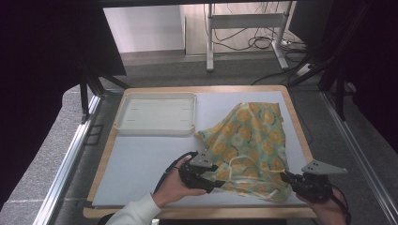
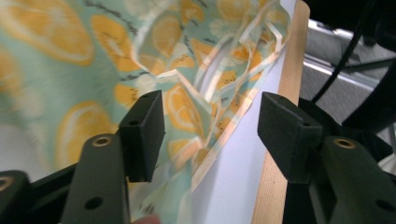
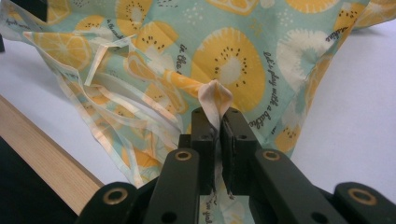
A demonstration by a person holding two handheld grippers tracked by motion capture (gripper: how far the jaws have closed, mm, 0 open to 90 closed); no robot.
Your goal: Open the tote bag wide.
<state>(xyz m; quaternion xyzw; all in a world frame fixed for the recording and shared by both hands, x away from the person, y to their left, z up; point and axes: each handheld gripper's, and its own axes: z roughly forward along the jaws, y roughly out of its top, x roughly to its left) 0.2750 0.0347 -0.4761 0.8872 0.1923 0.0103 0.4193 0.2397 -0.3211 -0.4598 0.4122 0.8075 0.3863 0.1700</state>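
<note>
A mint-green cloth [image 1: 248,136] printed with orange citrus slices lies rumpled on the right half of the white mat, with pale straps looped along its near edge. My left gripper [image 1: 217,180] is at the cloth's near left edge. In the left gripper view its jaws [image 2: 210,121] stand apart, the cloth [image 2: 140,46] lies beyond and under them, and the pads press on nothing. My right gripper [image 1: 287,179] is at the near right corner. In the right gripper view it [image 3: 219,119] is shut on a pinched fold of the cloth [image 3: 233,60].
A shallow white tray [image 1: 124,117] sits at the back left of the mat [image 1: 141,164]. The table's wooden rim [image 1: 202,89] runs around the mat and lies close behind both grippers. Metal rails flank the table, and a stand with cables is on the floor beyond.
</note>
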